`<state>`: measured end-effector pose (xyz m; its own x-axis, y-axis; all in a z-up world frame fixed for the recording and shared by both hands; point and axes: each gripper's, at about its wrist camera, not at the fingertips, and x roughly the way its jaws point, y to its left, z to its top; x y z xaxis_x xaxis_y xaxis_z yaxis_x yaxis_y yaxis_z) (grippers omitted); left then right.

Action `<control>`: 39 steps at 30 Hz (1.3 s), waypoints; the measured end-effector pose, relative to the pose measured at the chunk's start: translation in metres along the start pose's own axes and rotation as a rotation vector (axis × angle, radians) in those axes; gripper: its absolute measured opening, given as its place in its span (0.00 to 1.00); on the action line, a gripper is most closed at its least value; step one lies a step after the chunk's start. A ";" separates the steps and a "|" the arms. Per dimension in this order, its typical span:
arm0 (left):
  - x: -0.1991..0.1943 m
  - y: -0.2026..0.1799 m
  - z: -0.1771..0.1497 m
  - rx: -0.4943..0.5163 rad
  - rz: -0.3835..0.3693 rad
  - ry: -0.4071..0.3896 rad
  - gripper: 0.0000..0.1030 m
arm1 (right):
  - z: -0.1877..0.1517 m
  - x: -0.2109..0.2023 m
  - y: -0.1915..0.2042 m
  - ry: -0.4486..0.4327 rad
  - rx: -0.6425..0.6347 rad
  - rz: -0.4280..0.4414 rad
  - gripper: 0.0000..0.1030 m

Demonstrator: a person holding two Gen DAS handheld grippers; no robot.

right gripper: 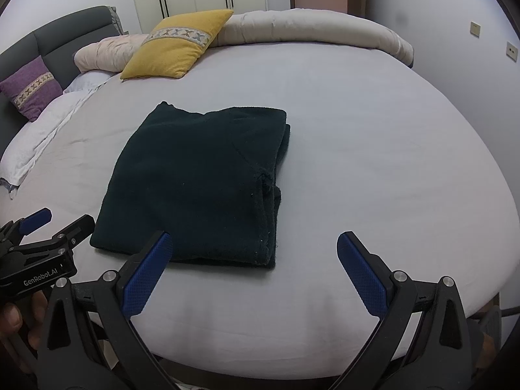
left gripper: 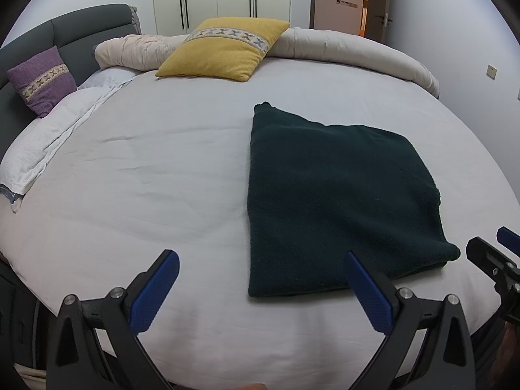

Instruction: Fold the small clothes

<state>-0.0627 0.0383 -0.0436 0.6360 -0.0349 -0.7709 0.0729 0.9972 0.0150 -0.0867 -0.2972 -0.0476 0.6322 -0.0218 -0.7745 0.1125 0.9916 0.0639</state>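
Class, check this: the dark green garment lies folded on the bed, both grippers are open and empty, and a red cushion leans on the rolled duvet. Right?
Not quite. The cushion against the rolled duvet is yellow, not red, as the right wrist view shows. The rest holds: dark green garment folded on the bed, left gripper and right gripper open, empty.

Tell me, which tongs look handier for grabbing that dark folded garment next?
Probably the left tongs: open, their right finger overlaps the dark green folded garment's near edge. The right tongs, also open, point mostly at bare sheet.
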 end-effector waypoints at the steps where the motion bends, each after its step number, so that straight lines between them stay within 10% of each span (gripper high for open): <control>1: 0.000 0.000 0.000 0.000 0.000 0.000 1.00 | 0.000 0.000 0.001 0.001 -0.002 0.000 1.00; 39: 0.000 0.003 -0.002 -0.004 0.002 0.004 1.00 | -0.006 0.000 0.002 0.018 -0.004 0.000 1.00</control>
<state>-0.0647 0.0410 -0.0449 0.6329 -0.0329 -0.7736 0.0688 0.9975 0.0139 -0.0907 -0.2941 -0.0514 0.6186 -0.0196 -0.7855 0.1091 0.9921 0.0612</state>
